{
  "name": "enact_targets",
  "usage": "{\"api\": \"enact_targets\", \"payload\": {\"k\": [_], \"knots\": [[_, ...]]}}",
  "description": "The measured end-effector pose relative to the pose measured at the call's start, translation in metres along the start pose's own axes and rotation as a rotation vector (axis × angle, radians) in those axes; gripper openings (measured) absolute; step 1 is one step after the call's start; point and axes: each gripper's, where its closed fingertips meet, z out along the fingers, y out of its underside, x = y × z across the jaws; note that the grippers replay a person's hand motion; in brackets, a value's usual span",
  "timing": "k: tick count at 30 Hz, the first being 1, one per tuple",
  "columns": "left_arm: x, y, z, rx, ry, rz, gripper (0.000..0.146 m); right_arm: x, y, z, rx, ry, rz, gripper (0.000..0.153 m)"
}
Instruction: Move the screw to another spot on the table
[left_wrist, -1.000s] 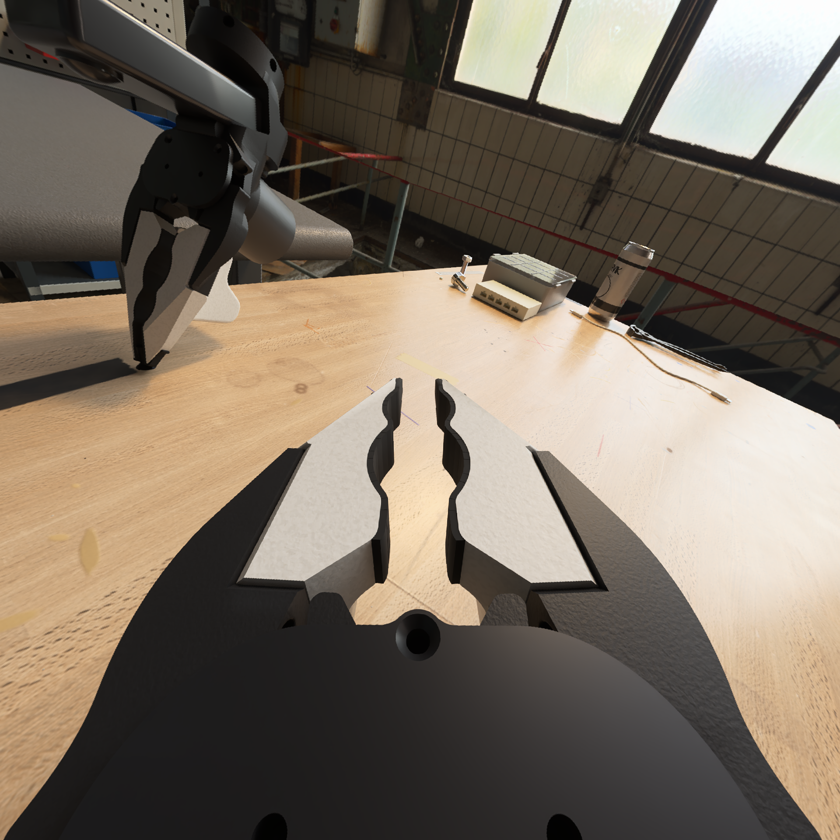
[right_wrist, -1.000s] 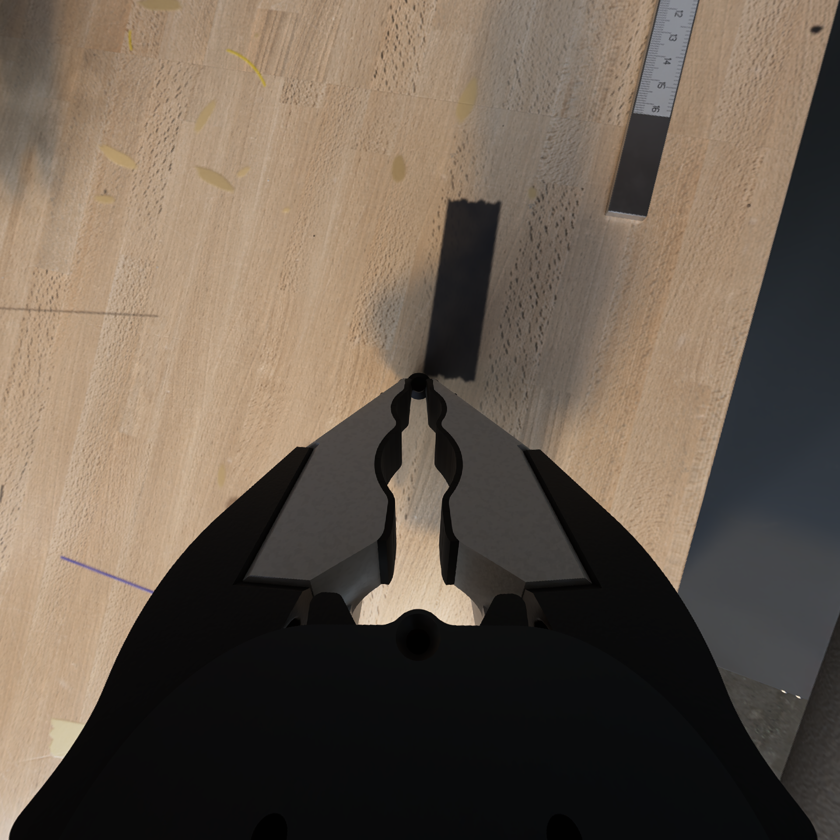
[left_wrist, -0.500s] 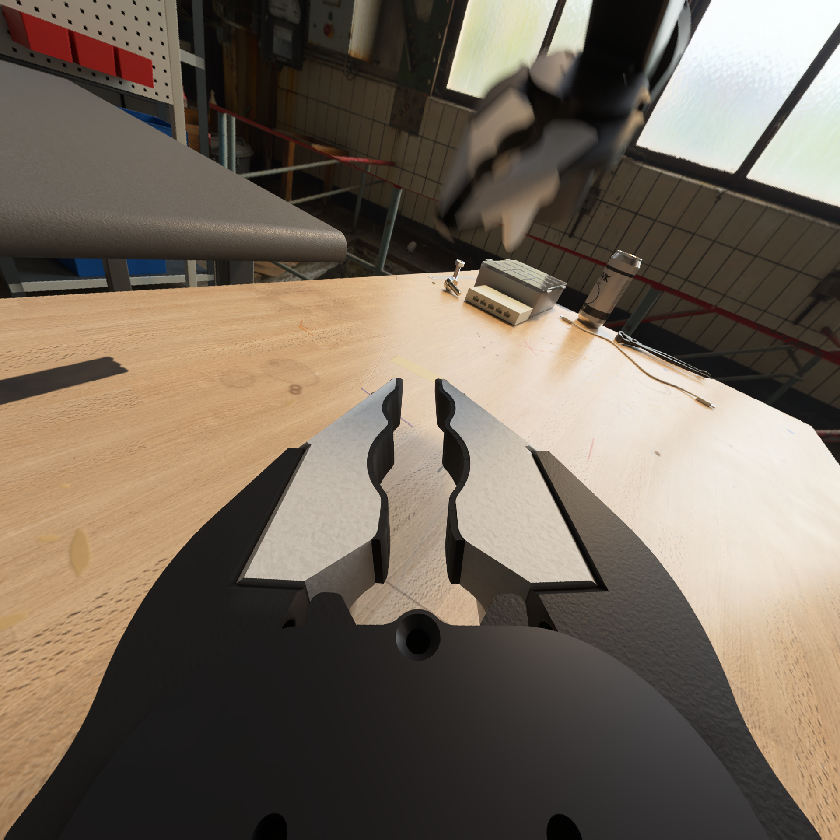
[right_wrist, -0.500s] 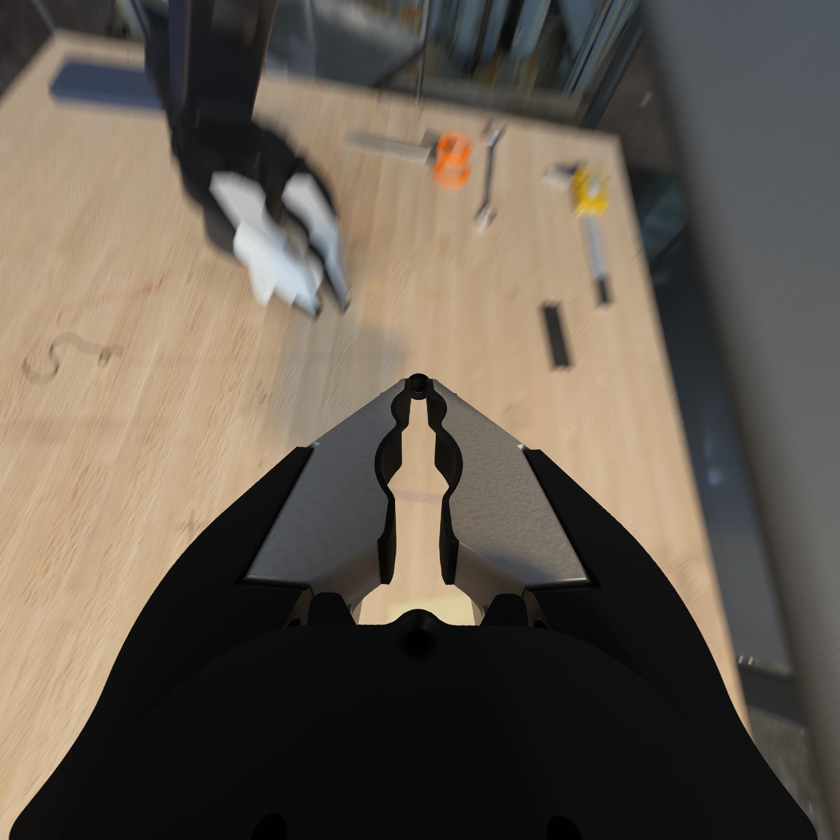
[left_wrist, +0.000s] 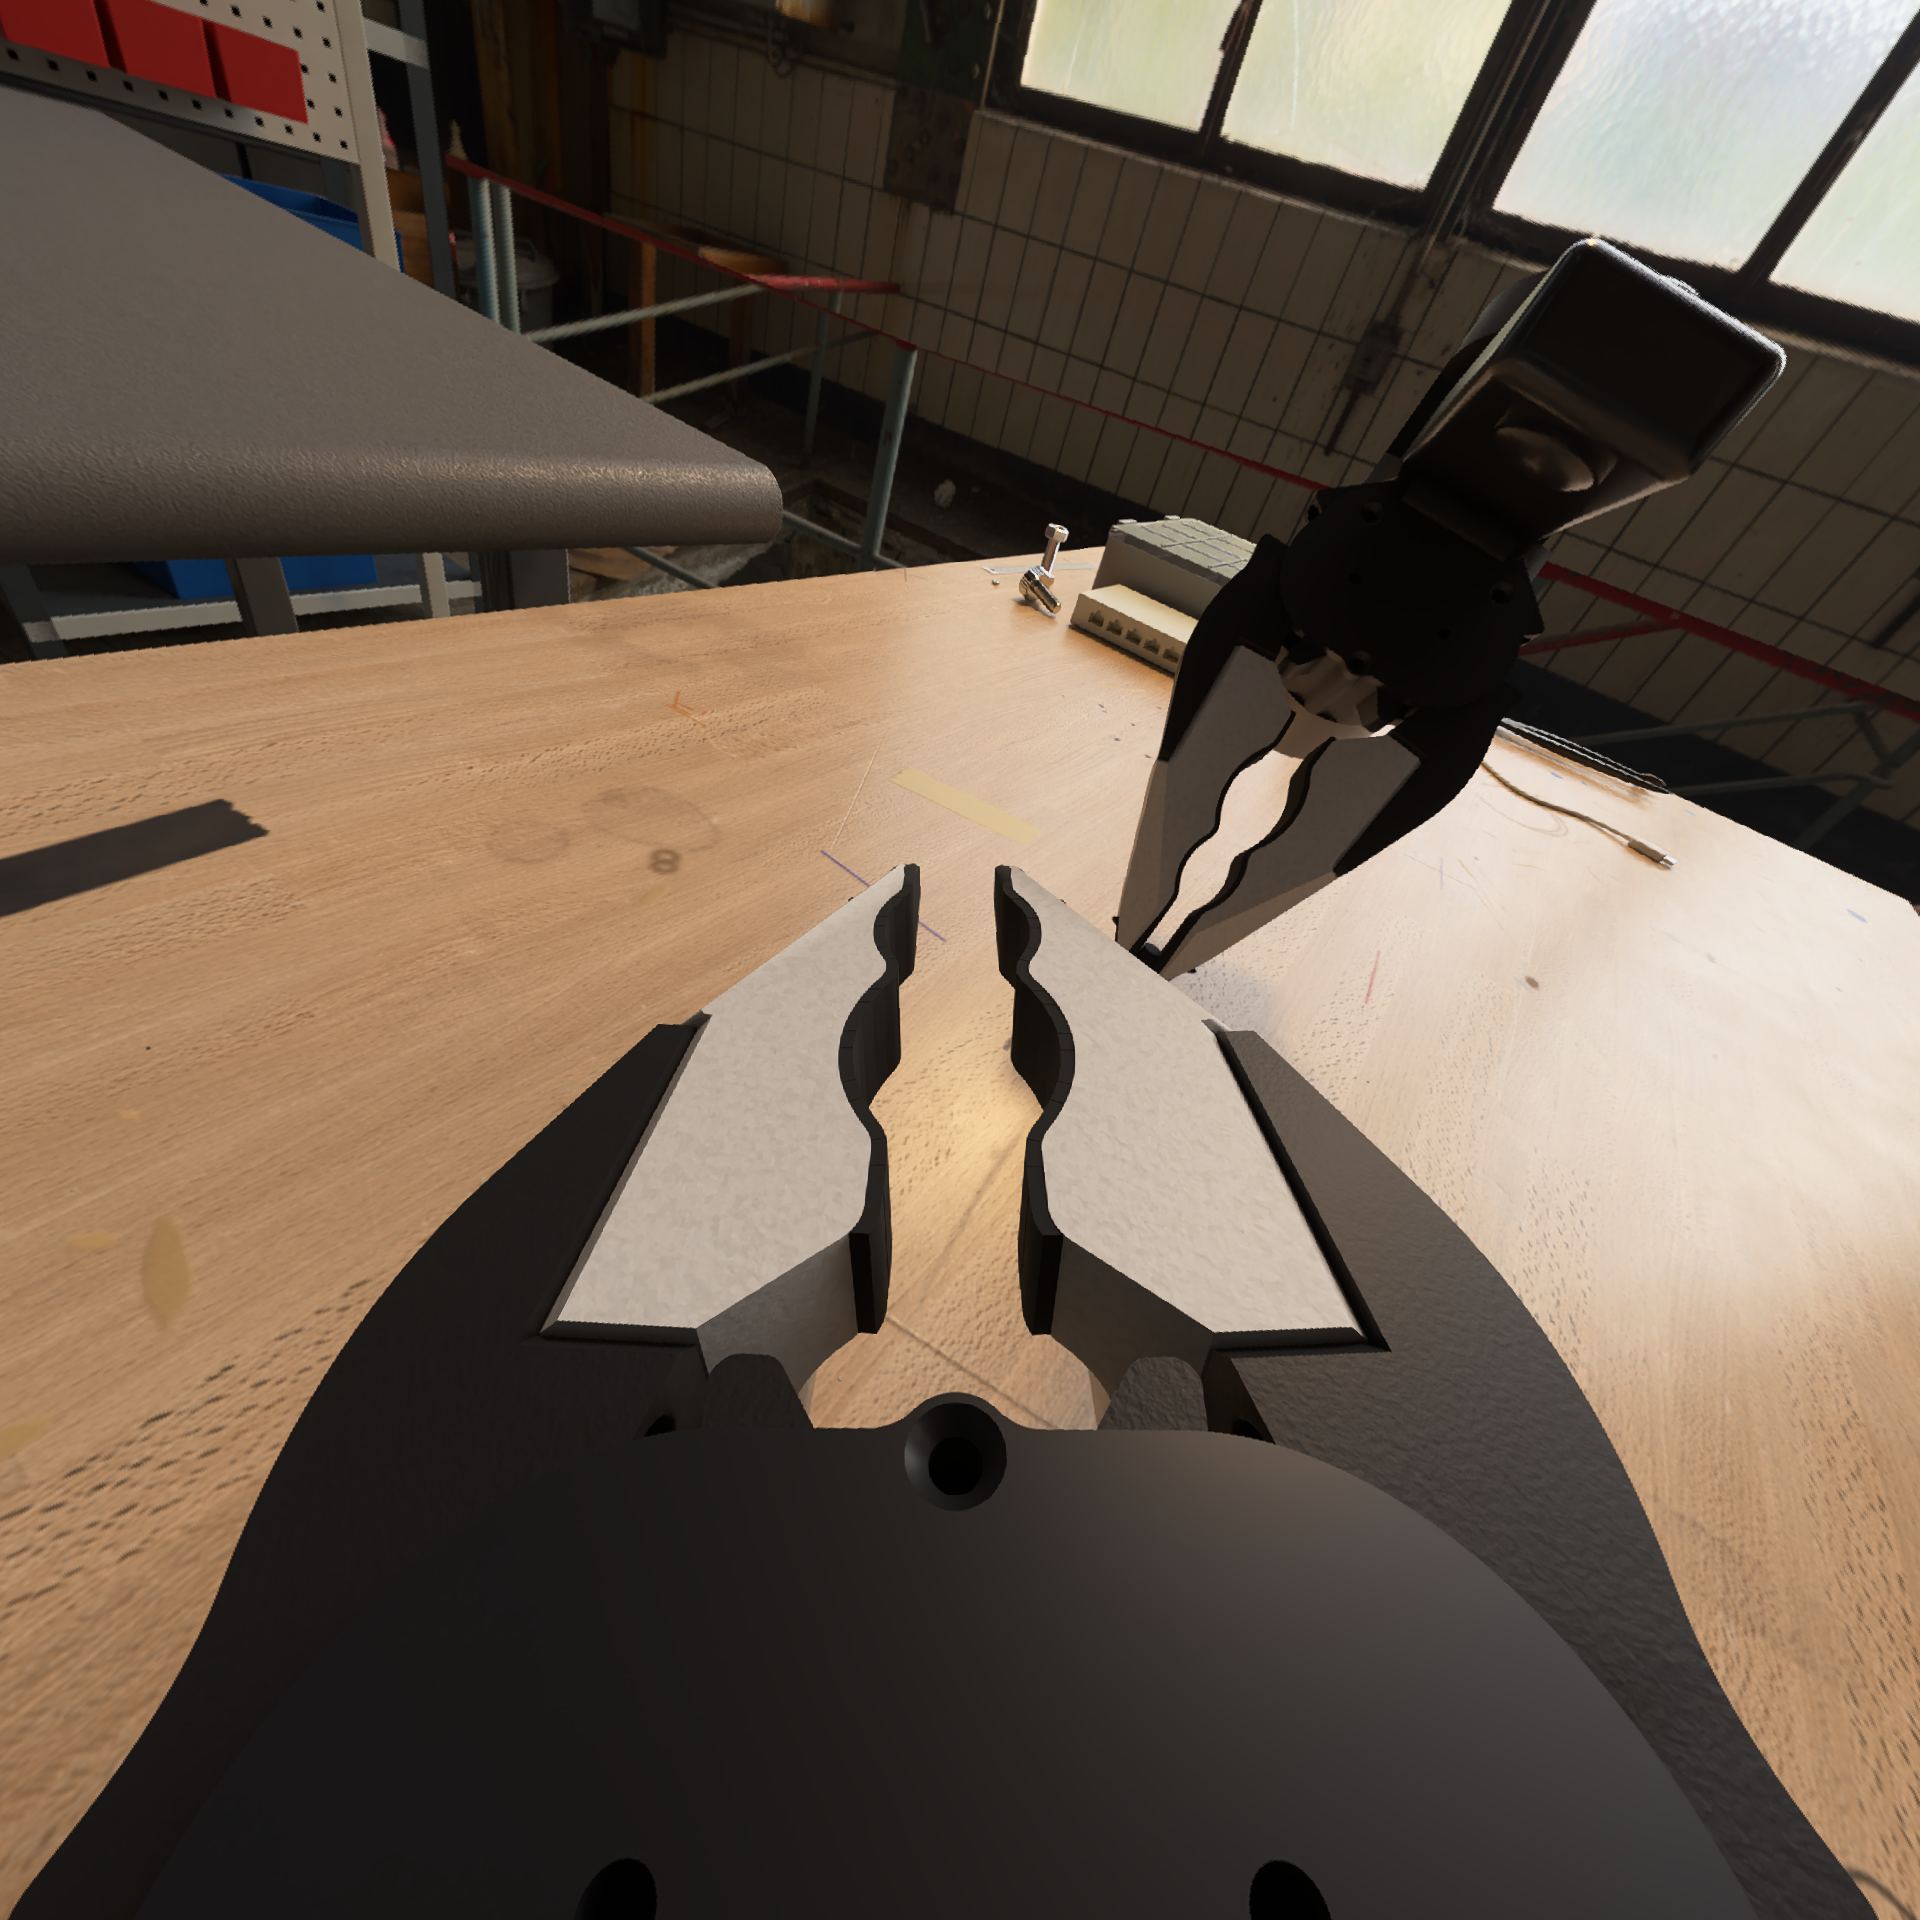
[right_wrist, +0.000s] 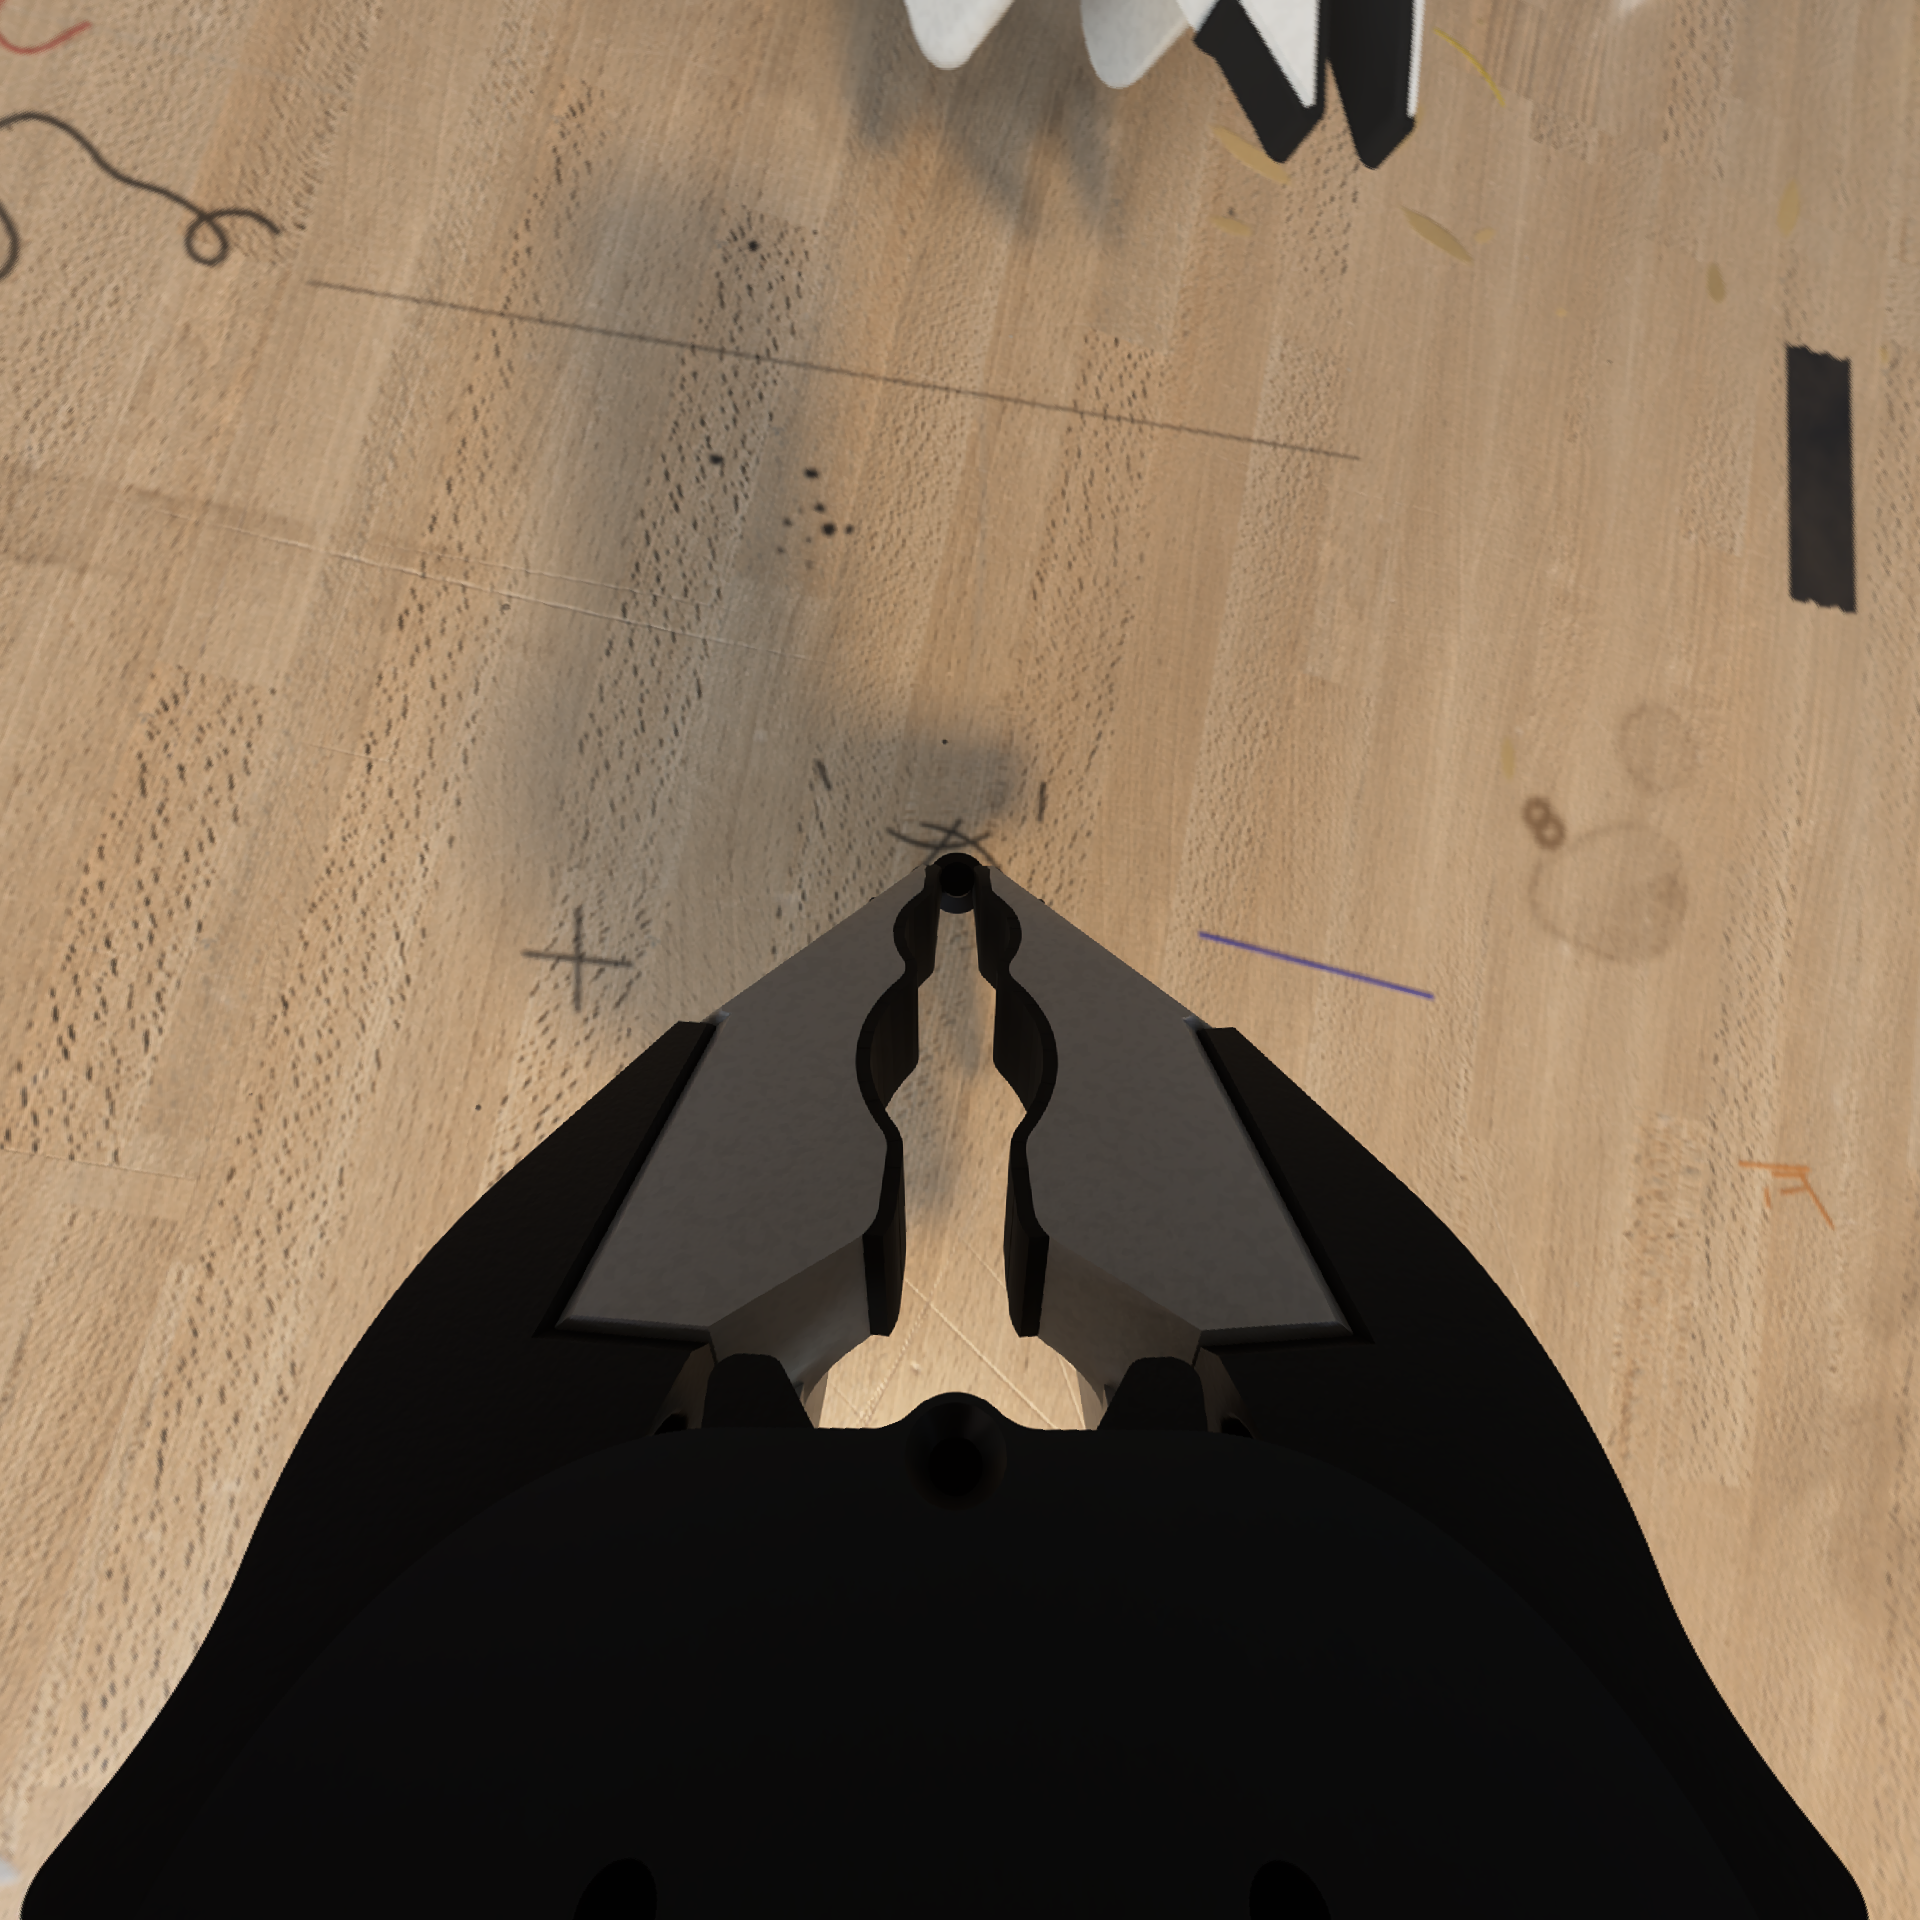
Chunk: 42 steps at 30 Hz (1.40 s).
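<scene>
My right gripper (right_wrist: 954, 883) is shut on a small black screw (right_wrist: 954, 878) pinched at its very tips. It points straight down at the wooden table (right_wrist: 416, 727), with the tips at or just above the surface. In the left wrist view the right gripper (left_wrist: 1148, 948) stands steeply just right of my left gripper's fingertips. My left gripper (left_wrist: 956, 883) is open and empty, low over the table (left_wrist: 416, 935). Its pale fingers (right_wrist: 1122, 42) show at the top edge of the right wrist view.
Two silver bolts (left_wrist: 1042, 582) and a grey box (left_wrist: 1143, 603) sit at the table's far edge, with a thin cable (left_wrist: 1590, 826) to the right. A black tape strip (left_wrist: 114, 857) (right_wrist: 1820, 478) lies on the wood. A grey bench top (left_wrist: 312, 364) overhangs the far left.
My right gripper rose with the screw from the spot beside the black tape, swung across above the table, and came down just right of my left gripper's tips. The left gripper barely moved.
</scene>
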Motion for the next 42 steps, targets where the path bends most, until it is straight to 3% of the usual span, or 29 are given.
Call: {"api": "enact_targets", "payload": {"k": [25,26,28,30,33,35,37,39,42], "knots": [[0.007,0.002,0.001,-0.011,0.016,0.05,0.014,0.001,0.011,0.018,-0.066,0.099,-0.052,0.006],[0.008,0.002,0.001,-0.012,0.017,0.052,0.014,0.002,0.011,0.018,-0.06,0.11,-0.055,0.008],[0.008,0.003,0.001,-0.015,0.019,0.057,0.014,0.002,0.008,0.015,-0.033,0.123,-0.059,0.031],[0.009,0.004,0.002,-0.024,0.018,0.061,0.014,0.004,0.003,0.008,0.009,0.141,-0.051,0.036],[0.009,0.006,0.003,-0.037,0.019,0.065,0.014,0.021,0.0,-0.024,0.042,0.217,-0.027,0.047],[0.01,0.005,0.003,-0.032,0.021,0.067,0.014,0.052,0.017,-0.082,0.02,0.449,0.008,0.05],[0.011,0.003,0.001,-0.017,0.027,0.073,0.014,0.065,0.043,-0.149,0.081,0.624,0.131,0.044],[0.011,0.002,0.0,-0.007,0.026,0.076,0.014,0.059,0.072,-0.2,0.167,0.684,0.304,0.04],[0.011,0.005,0.003,-0.034,0.023,0.073,0.014,0.037,0.109,-0.235,0.281,0.685,0.555,0.046]]}}
